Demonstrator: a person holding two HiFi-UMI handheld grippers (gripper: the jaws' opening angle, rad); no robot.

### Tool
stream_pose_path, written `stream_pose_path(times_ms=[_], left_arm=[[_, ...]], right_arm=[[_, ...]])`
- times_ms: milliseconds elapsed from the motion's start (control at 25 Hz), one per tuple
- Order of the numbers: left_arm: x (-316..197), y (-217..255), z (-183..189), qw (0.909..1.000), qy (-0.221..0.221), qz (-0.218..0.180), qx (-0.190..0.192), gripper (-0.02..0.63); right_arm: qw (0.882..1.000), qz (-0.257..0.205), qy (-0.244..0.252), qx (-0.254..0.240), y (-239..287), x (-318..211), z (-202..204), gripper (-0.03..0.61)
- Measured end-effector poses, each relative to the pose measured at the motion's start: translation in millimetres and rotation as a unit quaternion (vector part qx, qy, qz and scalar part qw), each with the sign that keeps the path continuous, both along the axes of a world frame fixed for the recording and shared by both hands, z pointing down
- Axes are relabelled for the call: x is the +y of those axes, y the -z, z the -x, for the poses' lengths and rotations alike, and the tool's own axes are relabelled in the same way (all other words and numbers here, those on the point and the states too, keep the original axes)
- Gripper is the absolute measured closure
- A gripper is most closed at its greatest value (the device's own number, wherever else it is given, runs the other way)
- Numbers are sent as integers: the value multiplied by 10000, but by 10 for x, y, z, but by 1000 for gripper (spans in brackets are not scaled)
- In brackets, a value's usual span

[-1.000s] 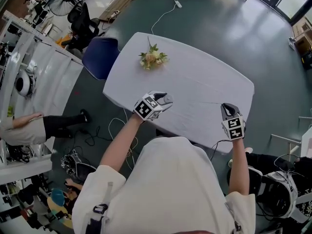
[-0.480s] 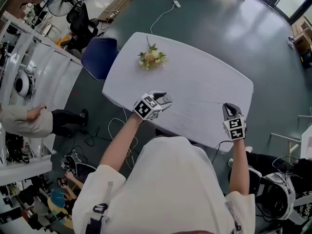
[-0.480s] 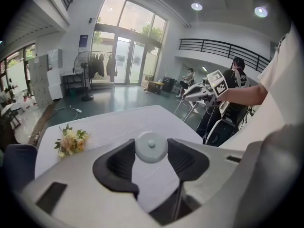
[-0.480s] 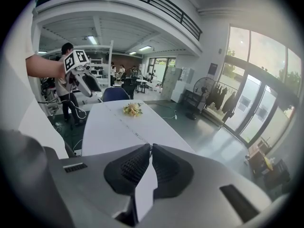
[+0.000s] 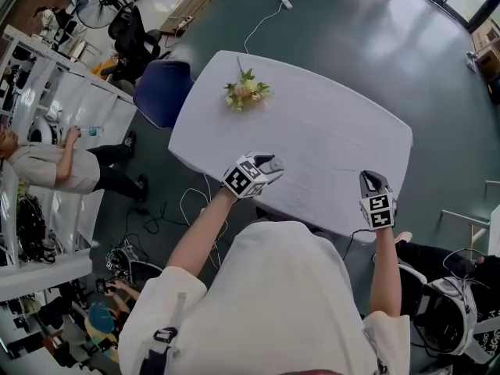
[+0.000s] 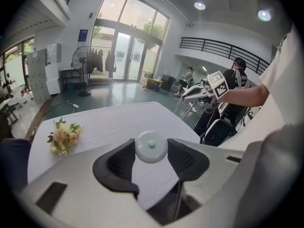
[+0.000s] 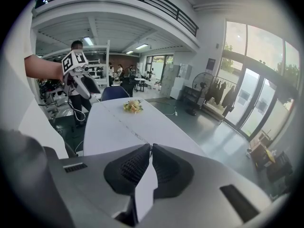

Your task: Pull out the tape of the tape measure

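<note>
- Tape measure (image 6: 151,147): a round white case with a small button at its centre, held just above the near edge of the table (image 5: 312,123).
- Left gripper (image 6: 151,152): its jaws stand wide and clamp the case from both sides, one dark pad against each flank.
- From the head view the left gripper (image 5: 269,164) sits over the table's near edge, toward the left. The case is hidden under it there.
- Right gripper (image 7: 150,147): its jaws are together, the ribbed pads meeting at the tips.
- Tape (image 7: 134,135): a thin strip, seen nearly edge-on, runs across the white tabletop to the right gripper's jaw tips, which appear to pinch its end.
- From the head view the right gripper (image 5: 372,180) is at the table's near right corner, well apart from the left one.
- Flowers (image 5: 246,92): a small bunch lies on the far side of the table, well away from both grippers.
- Chair (image 5: 160,88): blue, just beside the table's far left edge.
</note>
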State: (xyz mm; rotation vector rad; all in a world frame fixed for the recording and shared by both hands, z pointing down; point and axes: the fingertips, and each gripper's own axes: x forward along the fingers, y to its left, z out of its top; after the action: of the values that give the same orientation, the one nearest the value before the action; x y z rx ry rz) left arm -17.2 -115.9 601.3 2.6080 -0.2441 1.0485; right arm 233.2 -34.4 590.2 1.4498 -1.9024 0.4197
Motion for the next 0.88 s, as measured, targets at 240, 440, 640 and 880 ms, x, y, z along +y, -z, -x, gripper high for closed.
stream_pose_path(times_ms=[240, 440, 640, 880], left_arm=[[127, -197, -80, 9996, -77, 176, -182, 397], [247, -563, -254, 9985, -139, 342, -406, 397], [401, -949, -424, 9960, -89, 650, -599, 396], [442, -1298, -620, 9936, -44, 794, -808, 396]], right_arm=[[9995, 244, -171, -96, -196, 175, -59, 535], [9966, 740, -302, -199, -563, 416, -185, 535], [9912, 1219, -395, -334, -884, 641, -295, 535], [9864, 1553, -366, -407, -1239, 737, -382, 535]])
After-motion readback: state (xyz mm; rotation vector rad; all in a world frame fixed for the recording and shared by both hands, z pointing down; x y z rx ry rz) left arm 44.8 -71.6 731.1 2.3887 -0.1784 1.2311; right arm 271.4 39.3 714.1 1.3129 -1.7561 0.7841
